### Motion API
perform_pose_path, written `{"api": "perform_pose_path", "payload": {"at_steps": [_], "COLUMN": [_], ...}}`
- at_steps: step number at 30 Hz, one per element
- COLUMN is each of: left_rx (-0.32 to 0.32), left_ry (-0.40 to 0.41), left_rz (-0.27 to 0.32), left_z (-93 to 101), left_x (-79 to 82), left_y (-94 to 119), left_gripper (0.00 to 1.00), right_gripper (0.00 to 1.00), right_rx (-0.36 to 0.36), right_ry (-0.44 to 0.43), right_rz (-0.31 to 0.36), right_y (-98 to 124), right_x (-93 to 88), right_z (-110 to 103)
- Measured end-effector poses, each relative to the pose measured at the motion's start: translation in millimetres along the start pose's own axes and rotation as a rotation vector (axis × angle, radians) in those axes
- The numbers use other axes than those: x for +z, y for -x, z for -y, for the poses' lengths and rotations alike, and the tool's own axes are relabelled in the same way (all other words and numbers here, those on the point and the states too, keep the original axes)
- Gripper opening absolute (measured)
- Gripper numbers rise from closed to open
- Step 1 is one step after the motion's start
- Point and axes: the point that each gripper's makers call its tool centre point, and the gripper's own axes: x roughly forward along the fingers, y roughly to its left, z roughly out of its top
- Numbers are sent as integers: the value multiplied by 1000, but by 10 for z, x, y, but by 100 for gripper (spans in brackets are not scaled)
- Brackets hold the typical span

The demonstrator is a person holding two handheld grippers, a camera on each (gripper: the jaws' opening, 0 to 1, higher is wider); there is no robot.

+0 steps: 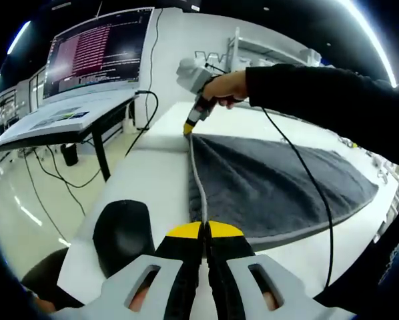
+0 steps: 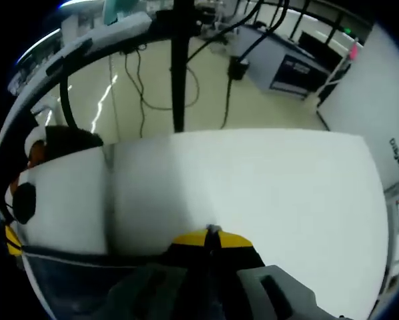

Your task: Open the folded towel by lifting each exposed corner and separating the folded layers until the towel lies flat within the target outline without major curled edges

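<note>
White tabletop point(image 1: 146, 180) is shown in a lab with a monitor point(image 1: 96, 50) behind. Spread across it is a grey towel point(image 1: 273, 180), judged soft, limp and light, best taken at corners. Its near hemmed edge is pinched by the closed left gripper point(image 1: 205, 235); its far corner is clamped by the right gripper point(image 1: 188, 128).

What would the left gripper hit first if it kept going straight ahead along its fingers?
The left gripper is shut on the grey towel's edge. Straight ahead, that edge runs to the right gripper pinching the far corner, likely the first obstacle, though depth is unclear.
</note>
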Motion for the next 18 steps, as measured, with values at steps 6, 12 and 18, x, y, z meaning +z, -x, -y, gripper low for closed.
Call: {"api": "perform_pose_path", "payload": {"at_steps": [6, 12, 18], "left_rx": [-1, 0, 6], "left_ry": [9, 8, 8], "left_rz": [-11, -12, -15], "left_z": [-17, 14, 13], "left_x": [-56, -68, -91], "left_y": [-18, -34, -52], "left_gripper": [0, 0, 0], "right_gripper": [0, 13, 30], "right_rx": [-15, -26, -20], "right_ry": [35, 85, 73], "right_rz": [-4, 45, 139], "right_y": [-5, 26, 131], "right_x": [-4, 64, 328], "right_z": [-11, 2, -75]}}
